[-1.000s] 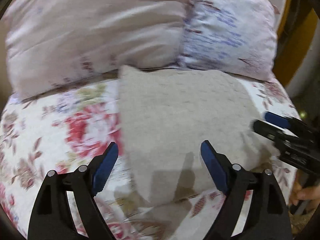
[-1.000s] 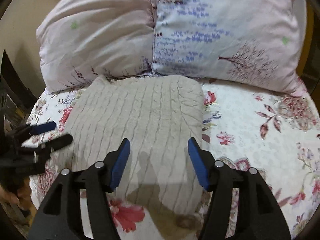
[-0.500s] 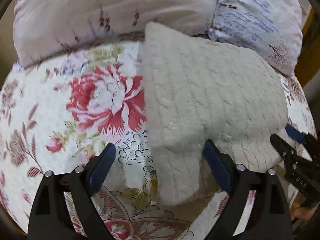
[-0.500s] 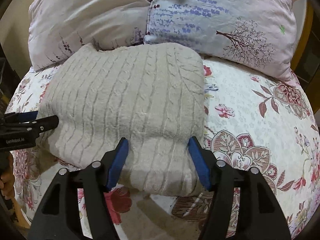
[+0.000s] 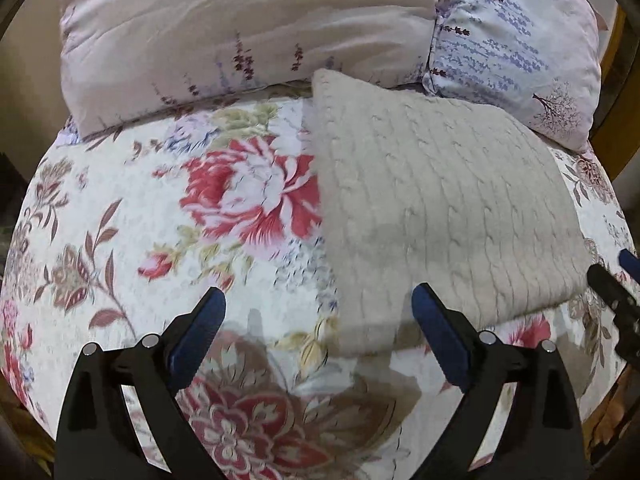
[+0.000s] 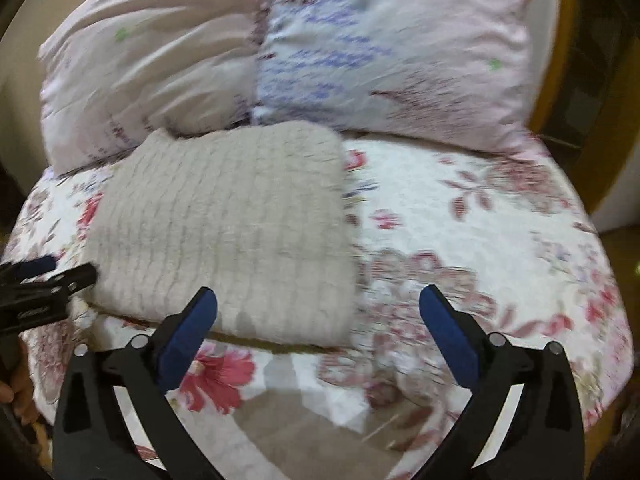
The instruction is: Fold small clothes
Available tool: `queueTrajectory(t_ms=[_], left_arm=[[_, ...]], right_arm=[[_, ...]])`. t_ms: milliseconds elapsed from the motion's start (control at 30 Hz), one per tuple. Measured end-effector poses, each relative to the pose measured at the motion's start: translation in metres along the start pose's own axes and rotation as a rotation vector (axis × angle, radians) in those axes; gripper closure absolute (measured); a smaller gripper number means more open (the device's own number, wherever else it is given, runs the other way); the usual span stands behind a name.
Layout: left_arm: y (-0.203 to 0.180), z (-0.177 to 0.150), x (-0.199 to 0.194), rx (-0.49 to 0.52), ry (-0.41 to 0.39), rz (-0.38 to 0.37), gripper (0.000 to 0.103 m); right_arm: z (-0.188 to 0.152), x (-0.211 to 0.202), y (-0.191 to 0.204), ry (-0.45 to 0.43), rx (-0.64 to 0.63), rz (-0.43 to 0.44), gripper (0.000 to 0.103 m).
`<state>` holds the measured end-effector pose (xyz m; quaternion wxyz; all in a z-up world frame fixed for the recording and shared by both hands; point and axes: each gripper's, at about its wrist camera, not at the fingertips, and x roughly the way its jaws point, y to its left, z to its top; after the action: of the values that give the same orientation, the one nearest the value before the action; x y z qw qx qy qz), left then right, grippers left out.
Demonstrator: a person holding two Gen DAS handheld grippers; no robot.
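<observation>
A folded beige cable-knit sweater [image 5: 440, 200] lies flat on the floral bedspread [image 5: 120, 240], its far edge against the pillows. My left gripper [image 5: 318, 294] is open over the sweater's near left corner, and its pads do not press the cloth. In the right wrist view the sweater [image 6: 224, 220] sits left of centre. The jaws of my right gripper [image 6: 319, 295] are opening wide above its near right corner, with nothing pinched. Each gripper also shows in the other's view: the right gripper [image 5: 612, 268] at the right edge, the left gripper [image 6: 68, 268] at the left edge.
Two pillows lean at the head of the bed, a pale pink pillow [image 6: 152, 64] and a blue-printed pillow [image 6: 392, 52]. Bare floral bedspread [image 6: 480, 240] spreads right of the sweater. A yellow wooden frame [image 6: 568, 60] stands behind. A hand [image 6: 20, 384] shows at the lower left.
The sweater's near edge, held up between the fingers half a second ago, now lies flat on the bed. The right jaws have spread wide and shifted right. Both grippers have drawn back a little.
</observation>
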<state>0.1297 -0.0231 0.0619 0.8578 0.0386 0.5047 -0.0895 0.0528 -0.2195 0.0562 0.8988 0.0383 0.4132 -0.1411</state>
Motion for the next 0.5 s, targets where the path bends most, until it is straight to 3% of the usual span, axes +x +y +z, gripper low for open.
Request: queueTrajectory(t_ms=[100,300,500], left_arm=[[0.001,-0.007,-0.006,-0.002,-0.003,0.012,0.004],[0.006,-0.027,-0.01,-0.013,-0.005,0.009,0.002],[-0.004,-0.045,-0.001,0.021,0.037,0.036,0.002]], right_arm=[[-0.005,-0.005,-0.004,-0.006,0.045,-0.076,0.002],[-0.023,0.01,-0.004,0.079,0.088,-0.006,0.002],[-0.041,0.021,0.016,0.103,0.027,-0.003,0.002]])
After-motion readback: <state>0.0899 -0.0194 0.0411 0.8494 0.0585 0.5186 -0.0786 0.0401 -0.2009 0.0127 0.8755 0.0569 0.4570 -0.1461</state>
